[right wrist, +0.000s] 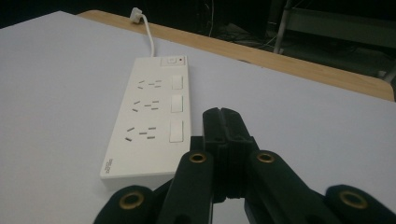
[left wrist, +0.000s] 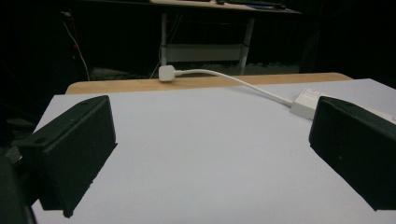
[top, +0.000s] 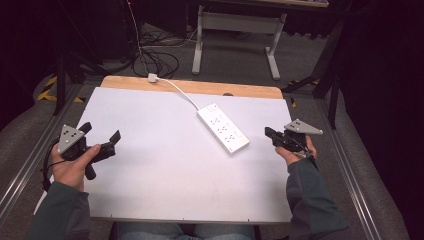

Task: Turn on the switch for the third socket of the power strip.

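We log the white power strip (top: 223, 128) lying diagonally on the white tabletop (top: 160, 170), right of centre, its cord (top: 181, 94) running to a plug (top: 152, 77) at the far wooden edge. The right tool view resolves what the high view blurs: three socket rows, each with a switch, plus a red-marked master switch (right wrist: 173, 60). The left tool view catches the strip's far end. The left tool (top: 102, 136) rests at the left edge, released, jaws wide, aimed right. The right tool (top: 269, 133) is clenched on nothing, pointing left at the strip, just beside it.
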Available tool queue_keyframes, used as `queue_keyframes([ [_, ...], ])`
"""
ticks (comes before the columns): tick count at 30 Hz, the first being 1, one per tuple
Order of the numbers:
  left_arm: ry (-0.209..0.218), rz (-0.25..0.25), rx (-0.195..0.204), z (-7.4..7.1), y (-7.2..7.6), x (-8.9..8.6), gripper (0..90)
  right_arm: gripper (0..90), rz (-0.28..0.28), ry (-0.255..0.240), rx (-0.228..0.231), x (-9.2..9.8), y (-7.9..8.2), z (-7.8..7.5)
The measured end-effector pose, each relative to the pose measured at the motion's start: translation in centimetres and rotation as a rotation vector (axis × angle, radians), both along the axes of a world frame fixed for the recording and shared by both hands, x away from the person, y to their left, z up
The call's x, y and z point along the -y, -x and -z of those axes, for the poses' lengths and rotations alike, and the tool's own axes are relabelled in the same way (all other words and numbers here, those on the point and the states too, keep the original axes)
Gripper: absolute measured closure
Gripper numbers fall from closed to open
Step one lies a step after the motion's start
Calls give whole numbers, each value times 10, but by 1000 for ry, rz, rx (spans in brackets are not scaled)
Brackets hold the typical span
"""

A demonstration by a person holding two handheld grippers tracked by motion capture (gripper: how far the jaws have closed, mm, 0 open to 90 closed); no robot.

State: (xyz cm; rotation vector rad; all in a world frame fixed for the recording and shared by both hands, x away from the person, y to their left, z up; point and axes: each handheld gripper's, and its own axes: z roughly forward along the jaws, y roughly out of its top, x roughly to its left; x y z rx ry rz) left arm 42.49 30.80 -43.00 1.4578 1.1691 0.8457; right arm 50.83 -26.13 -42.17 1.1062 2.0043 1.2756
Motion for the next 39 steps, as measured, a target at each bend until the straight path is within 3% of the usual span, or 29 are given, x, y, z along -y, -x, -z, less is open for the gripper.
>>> queue_keyframes([
  [39,2,2,1,0,2,-1,11,900,-54,66,-39,-38,-31,-1],
])
